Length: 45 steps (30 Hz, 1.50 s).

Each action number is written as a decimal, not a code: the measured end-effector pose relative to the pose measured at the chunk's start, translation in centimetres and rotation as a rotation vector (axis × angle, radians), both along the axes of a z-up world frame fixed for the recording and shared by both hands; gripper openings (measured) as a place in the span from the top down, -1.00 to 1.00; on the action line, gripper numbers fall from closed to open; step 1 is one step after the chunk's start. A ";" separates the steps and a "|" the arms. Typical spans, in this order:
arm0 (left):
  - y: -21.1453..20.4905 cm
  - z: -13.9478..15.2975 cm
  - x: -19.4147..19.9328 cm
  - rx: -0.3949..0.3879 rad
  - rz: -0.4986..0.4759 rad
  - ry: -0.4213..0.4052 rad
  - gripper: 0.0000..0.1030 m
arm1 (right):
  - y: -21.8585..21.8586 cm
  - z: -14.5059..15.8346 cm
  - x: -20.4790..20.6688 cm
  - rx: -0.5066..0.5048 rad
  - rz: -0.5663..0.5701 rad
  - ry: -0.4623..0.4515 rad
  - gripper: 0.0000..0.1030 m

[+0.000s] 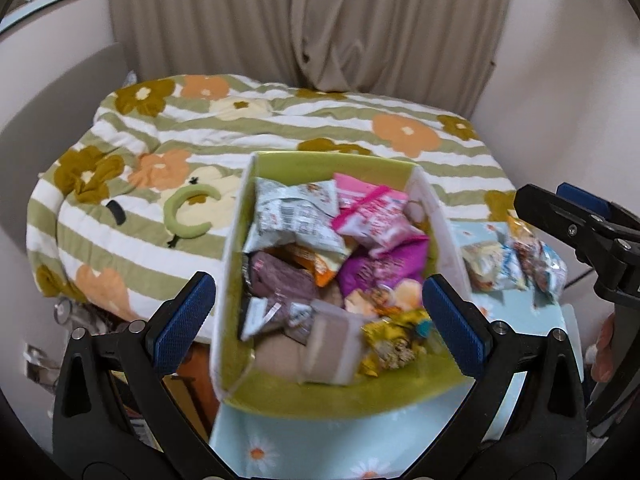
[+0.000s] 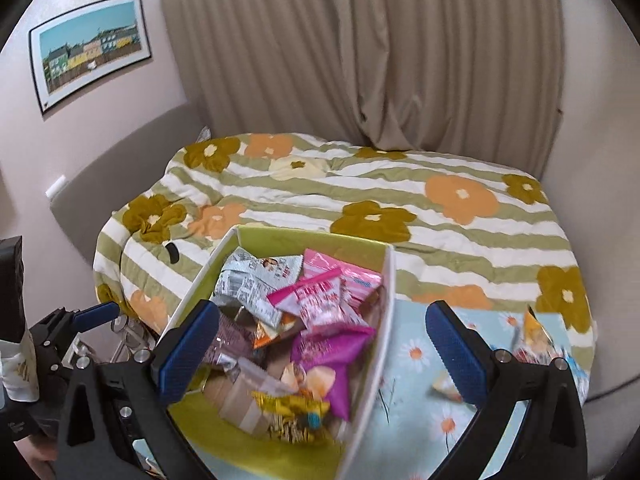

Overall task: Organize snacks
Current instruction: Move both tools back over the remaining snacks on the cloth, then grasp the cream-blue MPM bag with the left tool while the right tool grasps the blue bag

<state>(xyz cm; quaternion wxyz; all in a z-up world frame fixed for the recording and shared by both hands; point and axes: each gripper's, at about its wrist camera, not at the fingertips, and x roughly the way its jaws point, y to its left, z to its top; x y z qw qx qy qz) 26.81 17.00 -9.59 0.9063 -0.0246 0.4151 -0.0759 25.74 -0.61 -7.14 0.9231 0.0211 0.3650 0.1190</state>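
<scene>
A white box with a green lining (image 1: 236, 216) (image 2: 384, 320) holds several snack packets: silver (image 1: 288, 216), pink (image 1: 376, 216) (image 2: 320, 300), magenta (image 1: 380, 268), brown (image 1: 280, 280) and yellow (image 1: 396, 340) (image 2: 288, 412). It stands on a light blue daisy cloth (image 1: 280, 440) (image 2: 416, 360). A few loose packets (image 1: 516, 260) (image 2: 536, 336) lie on the cloth to the box's right. My left gripper (image 1: 320, 320) is open and empty, its fingers astride the box. My right gripper (image 2: 322, 350) is open and empty over the box's right wall; it also shows in the left wrist view (image 1: 576, 216).
A bed with a green-striped flowered quilt (image 1: 280, 128) (image 2: 400, 200) lies behind the box, with a beige curtain (image 1: 304, 20) beyond. A green curved headband (image 1: 188, 216) rests on the quilt. A framed picture (image 2: 92, 52) hangs on the left wall. Clutter sits on the floor at the left.
</scene>
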 end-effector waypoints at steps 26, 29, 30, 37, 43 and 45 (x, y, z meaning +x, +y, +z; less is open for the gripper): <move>-21.5 -0.5 -3.9 -0.051 -0.290 0.033 -0.99 | -21.3 -0.8 -12.2 -0.012 -0.372 0.015 -1.00; -24.6 -1.4 -2.2 -0.041 -0.270 0.055 -0.99 | -24.5 -2.0 -11.0 0.002 -0.371 0.053 -1.00; -25.4 -1.7 -1.6 -0.042 -0.265 0.061 -0.99 | -25.6 -2.5 -10.6 0.006 -0.370 0.065 -1.00; -30.6 -6.2 4.0 -0.009 -0.234 0.154 -0.99 | -31.6 -6.4 -6.5 0.058 -0.357 0.151 -1.00; -32.8 -11.7 8.1 0.031 -0.177 0.240 -0.99 | -34.9 -11.4 -2.2 0.095 -0.328 0.255 -1.00; -33.0 -13.3 9.1 0.035 -0.165 0.270 -0.99 | -35.4 -13.0 -1.0 0.109 -0.321 0.284 -1.00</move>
